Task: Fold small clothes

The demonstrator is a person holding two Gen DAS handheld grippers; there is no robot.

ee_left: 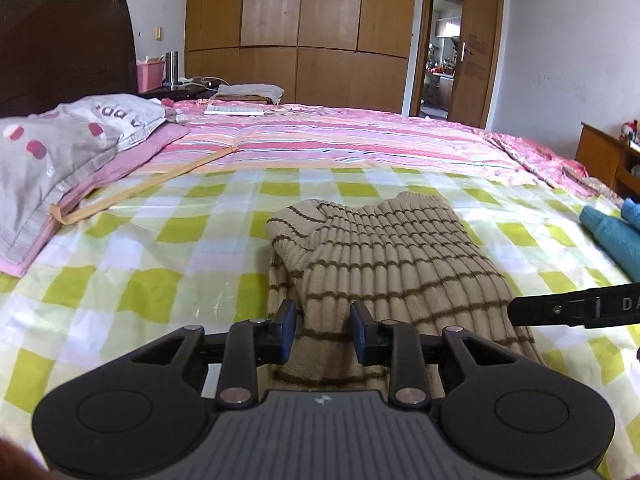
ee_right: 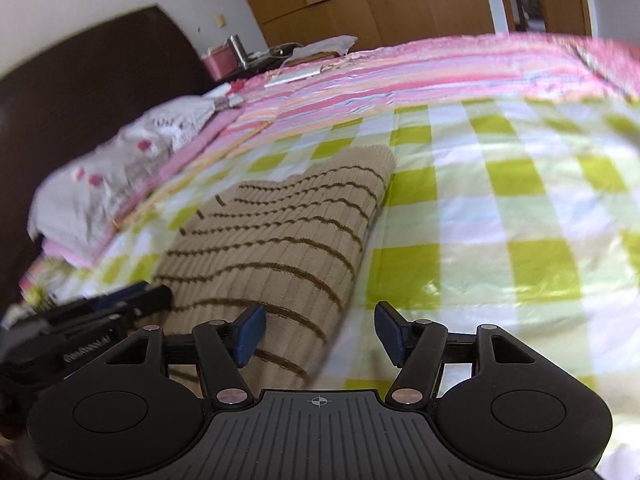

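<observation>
One folded beige ribbed sweater with brown stripes (ee_left: 384,248) lies on one green-and-white checked cloth (ee_left: 132,264); two teal knitted pieces (ee_left: 612,228) sit at the right edge; one grey pillow with pink spots (ee_left: 60,152) rests by one dark headboard (ee_left: 64,44). Two grippers show, the left gripper (ee_left: 323,330) and the right gripper (ee_right: 320,334); one steel flask (ee_left: 171,70) stands beside one pink basket (ee_left: 151,73); one wooden wardrobe (ee_left: 300,28) stands behind.

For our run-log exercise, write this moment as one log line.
stage: fold done, releasing | striped beige sweater: folded on checked sheet | left gripper: open over sweater hem | right gripper: open, nothing held
</observation>
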